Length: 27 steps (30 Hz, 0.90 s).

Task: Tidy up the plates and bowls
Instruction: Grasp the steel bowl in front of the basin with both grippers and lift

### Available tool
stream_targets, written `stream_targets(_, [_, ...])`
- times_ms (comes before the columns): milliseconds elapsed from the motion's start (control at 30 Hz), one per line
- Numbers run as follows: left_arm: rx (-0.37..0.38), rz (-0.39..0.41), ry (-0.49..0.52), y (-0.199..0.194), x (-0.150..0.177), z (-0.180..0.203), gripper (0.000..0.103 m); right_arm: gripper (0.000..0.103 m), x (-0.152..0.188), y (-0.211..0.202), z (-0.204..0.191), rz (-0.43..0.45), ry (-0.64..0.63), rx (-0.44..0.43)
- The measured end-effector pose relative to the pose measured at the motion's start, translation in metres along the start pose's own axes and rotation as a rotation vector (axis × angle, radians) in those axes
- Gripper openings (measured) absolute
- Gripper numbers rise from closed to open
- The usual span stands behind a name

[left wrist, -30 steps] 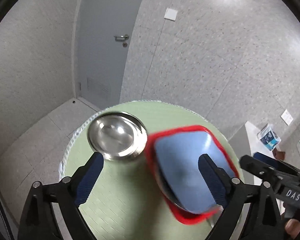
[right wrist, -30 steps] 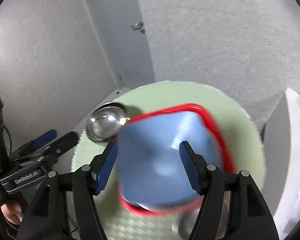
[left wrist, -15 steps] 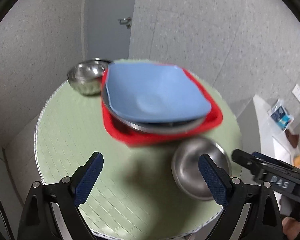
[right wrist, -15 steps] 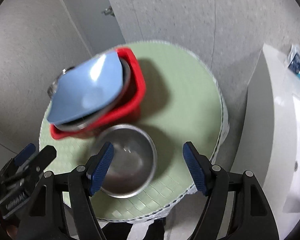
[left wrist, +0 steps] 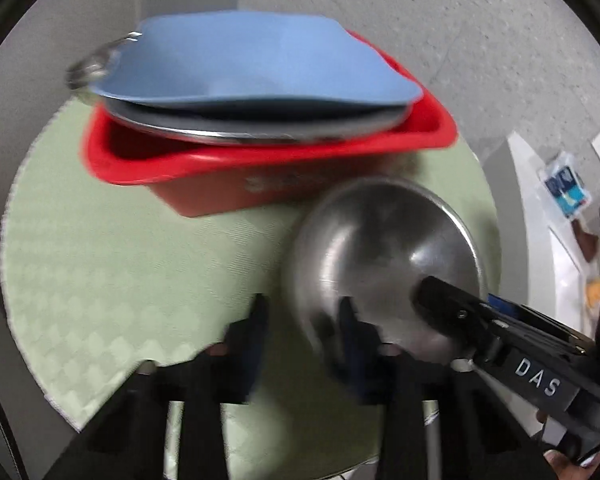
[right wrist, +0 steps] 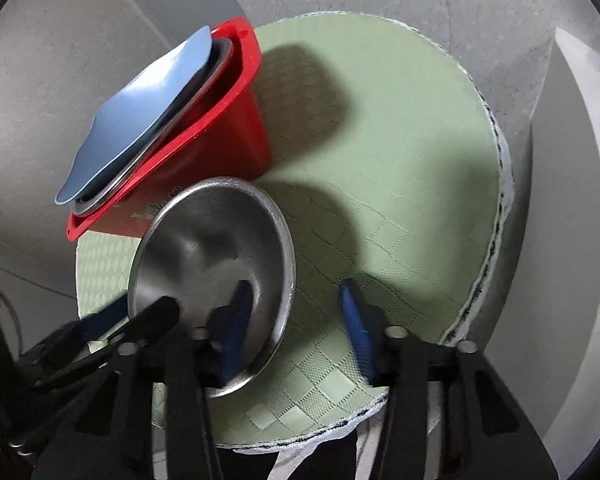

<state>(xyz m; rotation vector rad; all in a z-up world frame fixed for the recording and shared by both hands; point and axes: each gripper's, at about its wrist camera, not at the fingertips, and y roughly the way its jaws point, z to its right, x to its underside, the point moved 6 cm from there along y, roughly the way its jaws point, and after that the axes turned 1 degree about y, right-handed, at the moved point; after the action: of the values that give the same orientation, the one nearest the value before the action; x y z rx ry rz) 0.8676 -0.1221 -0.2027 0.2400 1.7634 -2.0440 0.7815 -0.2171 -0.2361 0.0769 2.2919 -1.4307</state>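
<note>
The blue plate [left wrist: 256,64] and a metal dish [left wrist: 256,128] are stacked in the red tub [left wrist: 220,176] at the far side of the table [right wrist: 400,184]. The steel bowl [right wrist: 212,256] stands loose just near of it, with both tongs straddling its rim: left tongs [left wrist: 300,340] narrow, right tongs [right wrist: 296,320] wider.

You see a polished metal bowl [right wrist: 212,256] with mirror reflections, a glossy red plastic tub [right wrist: 204,136], a matt blue plate [left wrist: 256,60] (plastic, it seems), and a woven green cloth [right wrist: 400,184] with checked texture.

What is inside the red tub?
In the red tub sits a metal plate, with a blue plate on top. They cover the tub's bottom, so anything beneath stays hidden.
</note>
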Motion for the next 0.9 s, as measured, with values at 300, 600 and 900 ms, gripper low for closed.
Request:
stream_targets(300, [0.051,0.058,0.083,-0.012,-0.013,0.029,0.014,0.020,0.004,-0.025,0.003,0.012,-0.017,-0.017])
stream_targets(600, [0.139,0.207,0.126,-0.074,-0.048,0.024,0.014,0.020,-0.025,-0.099,-0.032,0.146,-0.088,-0.006])
stream_targets(900, [0.108,0.342,0.083,-0.129,-0.092,-0.070,0.014,0.020,-0.090,-0.097,-0.114,0.218,-0.215,-0.013])
